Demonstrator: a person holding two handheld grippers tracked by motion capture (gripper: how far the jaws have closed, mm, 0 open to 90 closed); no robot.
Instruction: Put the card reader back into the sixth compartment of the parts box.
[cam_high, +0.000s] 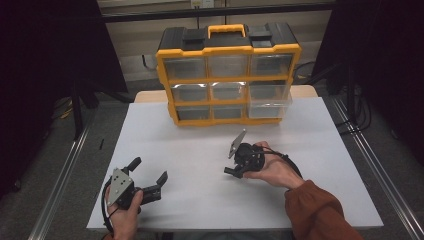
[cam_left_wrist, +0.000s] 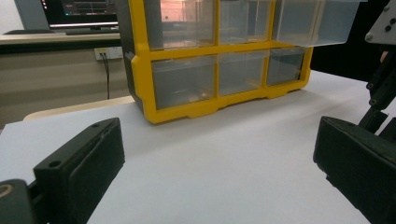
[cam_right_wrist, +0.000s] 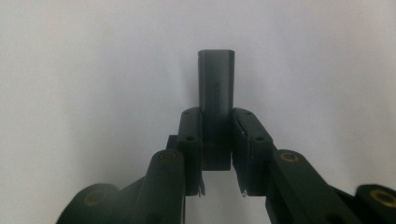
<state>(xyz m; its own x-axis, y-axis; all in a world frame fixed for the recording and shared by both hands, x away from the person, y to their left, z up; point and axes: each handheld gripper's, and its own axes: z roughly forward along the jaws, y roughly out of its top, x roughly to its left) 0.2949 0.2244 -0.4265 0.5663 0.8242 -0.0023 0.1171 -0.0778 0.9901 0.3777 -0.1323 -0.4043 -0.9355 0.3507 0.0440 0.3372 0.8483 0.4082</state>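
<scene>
While the right tongs (cam_right_wrist: 217, 140) are clamping a small dark block (cam_right_wrist: 215, 88) above the white desk (cam_high: 200, 150), the left tongs (cam_high: 148, 175) are resting wide and empty. Judging by the drawer (cam_high: 270, 102) jutting from the yellow organizer (cam_high: 227, 75), stowing is remaining; the block's held end is hiding between the pads.

The room was dim and its edges black; the white table (cam_high: 200, 150) caught soft overhead light, while the close-up jaws looked blurred.
</scene>
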